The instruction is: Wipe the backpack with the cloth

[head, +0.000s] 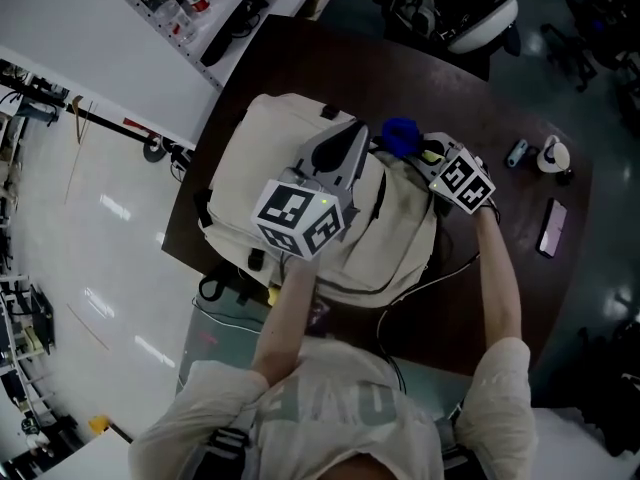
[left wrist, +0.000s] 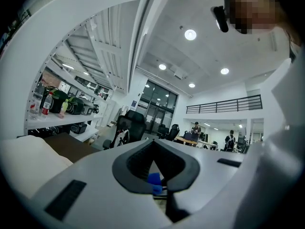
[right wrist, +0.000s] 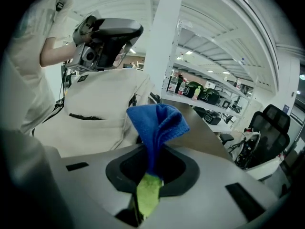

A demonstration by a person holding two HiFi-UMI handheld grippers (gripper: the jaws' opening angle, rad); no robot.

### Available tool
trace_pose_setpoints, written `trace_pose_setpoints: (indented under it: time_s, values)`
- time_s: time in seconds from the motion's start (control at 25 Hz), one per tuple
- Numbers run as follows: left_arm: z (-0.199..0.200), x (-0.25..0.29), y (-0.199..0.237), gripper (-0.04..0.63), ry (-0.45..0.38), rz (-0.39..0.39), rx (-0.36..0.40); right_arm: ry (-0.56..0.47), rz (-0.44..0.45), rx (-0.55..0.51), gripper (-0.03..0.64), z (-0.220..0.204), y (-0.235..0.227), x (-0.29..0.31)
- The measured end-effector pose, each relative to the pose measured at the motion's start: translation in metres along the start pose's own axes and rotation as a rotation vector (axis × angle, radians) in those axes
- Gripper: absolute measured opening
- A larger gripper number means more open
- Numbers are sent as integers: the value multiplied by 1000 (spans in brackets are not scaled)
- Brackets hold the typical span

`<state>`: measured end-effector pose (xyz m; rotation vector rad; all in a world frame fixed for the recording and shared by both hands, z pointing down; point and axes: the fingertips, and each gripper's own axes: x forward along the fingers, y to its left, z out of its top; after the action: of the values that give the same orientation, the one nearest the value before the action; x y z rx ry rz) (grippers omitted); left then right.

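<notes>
R gripper point(right wrist: 151, 174) clamps blue cloth point(right wrist: 157, 120); L gripper point(left wrist: 152, 163) pinched shut, empty. Best: press cloth flat on backpack point(head: 265, 153), stroke evenly.

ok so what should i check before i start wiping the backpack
1. Blue cloth gripped by the right gripper: ok, its jaws are shut on it.
2. Cloth touching the beige backpack: not ok, the cloth stands free of the fabric.
3. Backpack settled: ok, it lies on the dark table.
4. Left gripper free to steady the bag: ok, its jaws are together on nothing, over the backpack.
5. Phone out of the way: ok, it lies apart from the backpack, at the table's right side.
</notes>
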<state>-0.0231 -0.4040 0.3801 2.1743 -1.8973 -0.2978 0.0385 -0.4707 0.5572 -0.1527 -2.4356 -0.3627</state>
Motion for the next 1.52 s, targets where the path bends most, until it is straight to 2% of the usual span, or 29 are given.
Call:
trace_pose_setpoints:
  time_s: [0.24, 0.48, 0.72, 0.88, 1.04, 1.24, 1.52]
  values:
    - [-4, -5, -3, -2, -1, -7, -8, -17, -47, 36, 43, -7, 3, -13]
    - [2, -23, -15, -2, -27, -24, 2, -168, -277, 128, 43, 41, -19, -55]
    - [27, -56, -15, -2, -78, -46, 29, -233, -474, 204, 43, 97, -18, -97]
    - [38, -89, -13, -2, -89, -80, 48, -304, -598, 317, 43, 130, 16, -120]
    - [40, -134, -12, -2, -74, -130, 60, -364, -681, 398, 43, 165, 66, -135]
    - [36, -184, -8, -2, -44, -167, 63, -408, -746, 459, 43, 200, 126, -144]
    - [29, -232, -21, -2, -40, -163, 79, -421, -785, 526, 43, 207, 191, -150]
